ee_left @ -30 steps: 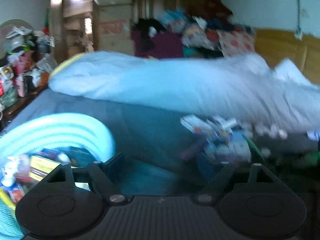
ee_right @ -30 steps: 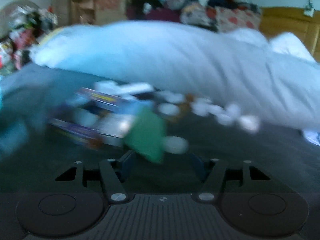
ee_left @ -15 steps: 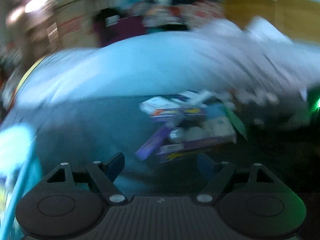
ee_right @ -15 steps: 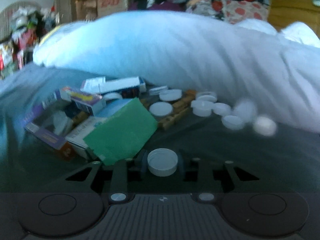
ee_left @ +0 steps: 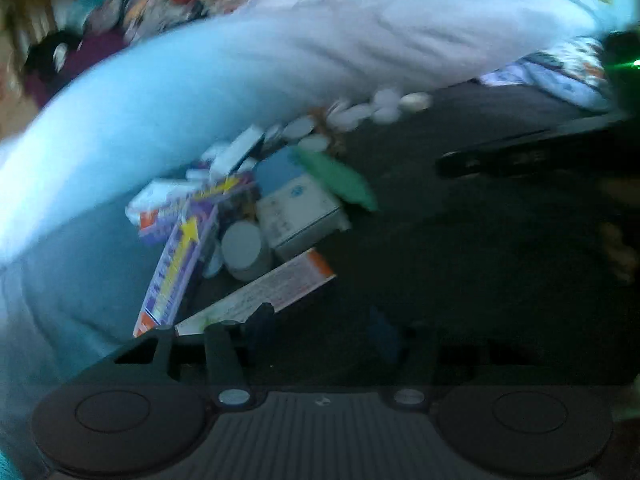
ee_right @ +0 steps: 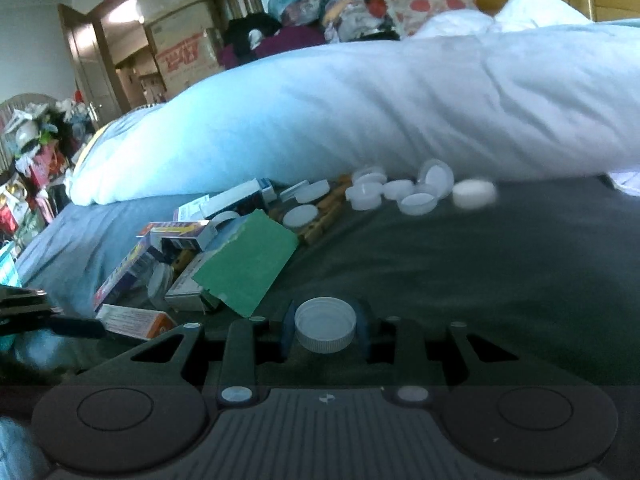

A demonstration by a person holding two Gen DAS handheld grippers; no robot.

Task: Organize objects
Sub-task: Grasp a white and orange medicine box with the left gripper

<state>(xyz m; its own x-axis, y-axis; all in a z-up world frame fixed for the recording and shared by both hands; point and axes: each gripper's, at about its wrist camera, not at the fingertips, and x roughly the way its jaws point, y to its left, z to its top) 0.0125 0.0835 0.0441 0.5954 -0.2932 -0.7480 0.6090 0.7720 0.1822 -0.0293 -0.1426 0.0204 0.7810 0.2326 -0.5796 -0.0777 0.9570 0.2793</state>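
A white bottle cap (ee_right: 325, 324) sits pinched between the blue pads of my right gripper (ee_right: 325, 330), which is shut on it just above the dark bedsheet. To its left lies a pile of boxes with a green card (ee_right: 246, 264) on top. In the left wrist view the same pile shows a purple box (ee_left: 176, 264), a white jar (ee_left: 244, 248) and an orange-and-white box (ee_left: 260, 296). My left gripper (ee_left: 320, 322) hovers at the near edge of that box, its jaws closing with only sheet between them. The left fingertip (ee_left: 262, 320) overlaps the box's edge.
Several loose white caps (ee_right: 400, 194) lie along the foot of a pale rolled duvet (ee_right: 360, 112) behind the pile. The dark sheet (ee_right: 480, 272) stretches to the right. Cardboard boxes (ee_right: 184, 48) and heaped clothes stand at the back, with cluttered shelves at far left.
The right gripper closed on the white cap and now holds it. The left gripper swung away from the blue basket, rolled, and dropped toward the pile of boxes, its jaws narrowing.
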